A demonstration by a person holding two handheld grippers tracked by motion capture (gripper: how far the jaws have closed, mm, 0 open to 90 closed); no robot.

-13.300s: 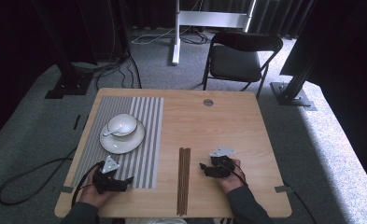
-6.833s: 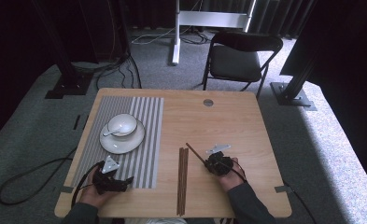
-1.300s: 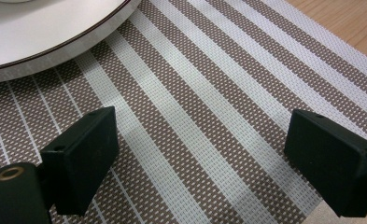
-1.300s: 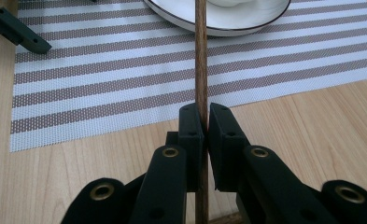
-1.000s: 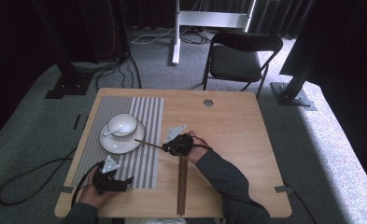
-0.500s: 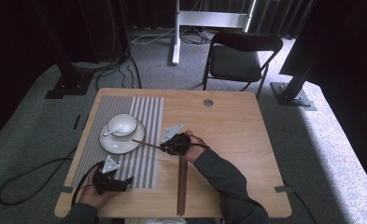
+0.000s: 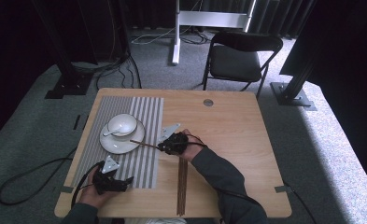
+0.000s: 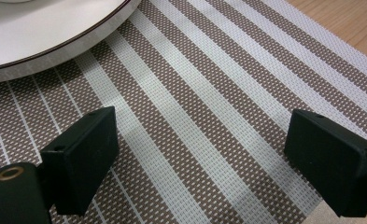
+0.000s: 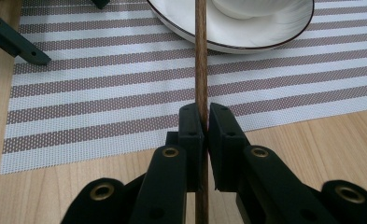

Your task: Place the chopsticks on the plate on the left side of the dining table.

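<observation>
Nearest, the left claw [image 7: 107,179] rests wide open on the striped placemat [image 8: 209,93]. Beyond it, the right claw [image 9: 202,133] pinches a thin wooden chopstick [image 9: 201,56], its tip over the plate [image 9: 246,39] rim. Light, stiff and smooth, it would likely pivot; a mid-shaft grip seems steadier.

Right gripper [image 7: 165,145] sits at the mat's [image 7: 146,105] right edge, clamped on one chopstick [image 7: 144,143] whose tip reaches over the plate [image 7: 118,145]. A bowl [image 7: 122,124] stands on that plate. More chopsticks [image 7: 182,184] lie near. Left gripper [image 7: 120,181] rests low on the mat's near edge.
</observation>
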